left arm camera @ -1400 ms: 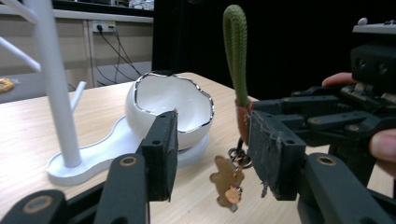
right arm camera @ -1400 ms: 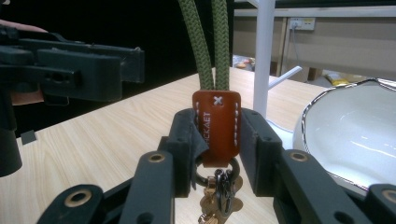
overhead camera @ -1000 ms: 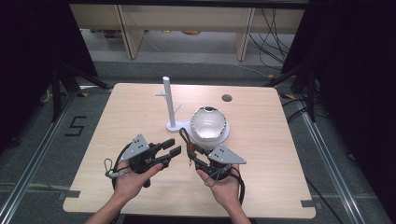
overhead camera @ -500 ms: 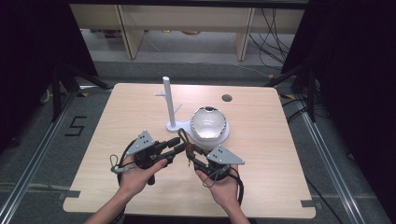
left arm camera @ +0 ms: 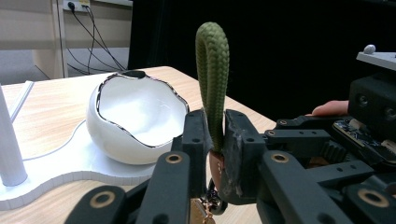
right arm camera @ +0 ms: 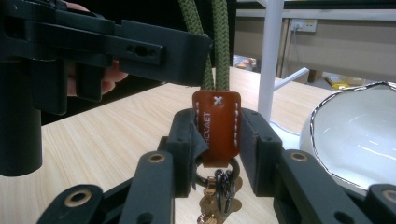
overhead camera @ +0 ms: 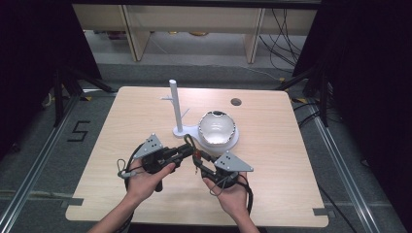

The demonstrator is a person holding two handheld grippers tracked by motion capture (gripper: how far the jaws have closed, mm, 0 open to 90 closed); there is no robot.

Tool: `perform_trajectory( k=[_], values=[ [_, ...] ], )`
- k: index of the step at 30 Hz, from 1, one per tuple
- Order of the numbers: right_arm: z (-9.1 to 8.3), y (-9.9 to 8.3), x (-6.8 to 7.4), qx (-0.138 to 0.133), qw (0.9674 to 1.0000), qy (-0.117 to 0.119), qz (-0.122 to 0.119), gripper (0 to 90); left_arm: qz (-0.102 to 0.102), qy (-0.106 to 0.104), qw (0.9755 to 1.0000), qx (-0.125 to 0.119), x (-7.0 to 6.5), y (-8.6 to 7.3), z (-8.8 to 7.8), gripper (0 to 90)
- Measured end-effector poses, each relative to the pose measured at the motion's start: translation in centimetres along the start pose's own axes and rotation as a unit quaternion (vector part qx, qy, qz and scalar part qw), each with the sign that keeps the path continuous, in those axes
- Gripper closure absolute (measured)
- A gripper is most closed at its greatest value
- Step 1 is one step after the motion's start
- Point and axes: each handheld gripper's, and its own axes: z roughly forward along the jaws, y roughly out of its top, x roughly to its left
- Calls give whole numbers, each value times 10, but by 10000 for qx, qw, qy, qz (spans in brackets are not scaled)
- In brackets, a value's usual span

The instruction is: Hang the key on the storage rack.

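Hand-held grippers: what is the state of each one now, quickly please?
Left hand-held gripper: closed on the green cord loop.
Right hand-held gripper: closed on the brown leather tab.

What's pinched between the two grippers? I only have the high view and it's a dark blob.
Observer: A keychain. The right gripper is shut on its brown leather tab.
Operator: And the left?
Observer: The left gripper is shut on the green cord loop, which stands up above its fingers.
Operator: Anything hanging loose?
Observer: A metal ring and clasp dangle below the tab.
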Motion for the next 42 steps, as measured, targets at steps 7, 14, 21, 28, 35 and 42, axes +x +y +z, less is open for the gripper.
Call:
perform_trajectory(
  k=[7,14,21,28,35,42],
  values=[
    [1,0,0,-31,10000,18,-42,682,50,2,10000,20,-2,2,0,829],
    [0,1,-1,-24,9998,-116,-138,676,228,34,9997,29,-5,3,1,833],
    [0,3,1,120,9999,-41,-71,656,439,82,9990,71,-8,3,0,835],
    [1,4,0,305,9995,36,-56,570,539,162,9984,64,-7,3,-2,836],
    [1,3,0,383,9992,73,-44,543,585,242,9980,45,-4,4,-6,836],
    [-3,3,-2,411,9991,-15,-82,534,587,395,9975,33,2,5,-11,836]
  ],
)
